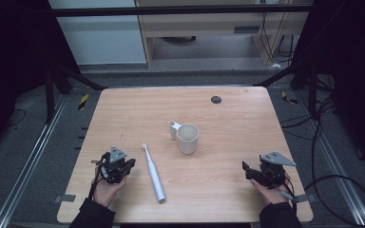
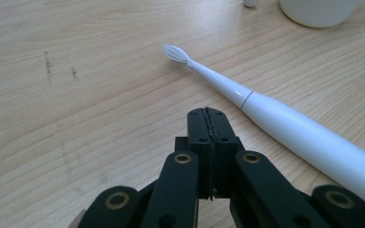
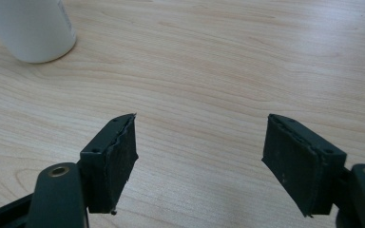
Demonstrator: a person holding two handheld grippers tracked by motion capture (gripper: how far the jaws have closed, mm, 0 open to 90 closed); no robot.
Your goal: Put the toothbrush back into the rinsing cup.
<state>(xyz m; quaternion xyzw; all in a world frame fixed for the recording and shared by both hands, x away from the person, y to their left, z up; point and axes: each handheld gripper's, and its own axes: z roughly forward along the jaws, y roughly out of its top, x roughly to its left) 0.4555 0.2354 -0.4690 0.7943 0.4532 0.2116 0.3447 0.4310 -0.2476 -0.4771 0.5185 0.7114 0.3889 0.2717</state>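
Jaws pressed together, nothing between them, on your left gripper (image 2: 208, 124); it sits low over the wooden surface (image 1: 237, 118), just to the left of the white electric toothbrush (image 1: 153, 173). That toothbrush lies flat, brush head (image 2: 176, 53) pointing away from you toward the white mug (image 1: 188, 138), handle end nearest you. Your right gripper (image 3: 199, 156) has its jaws spread wide apart and bare, well to the right of the toothbrush, with the mug ahead and off to its left. A small white cap-like piece (image 1: 173, 129) stands just beside the mug.
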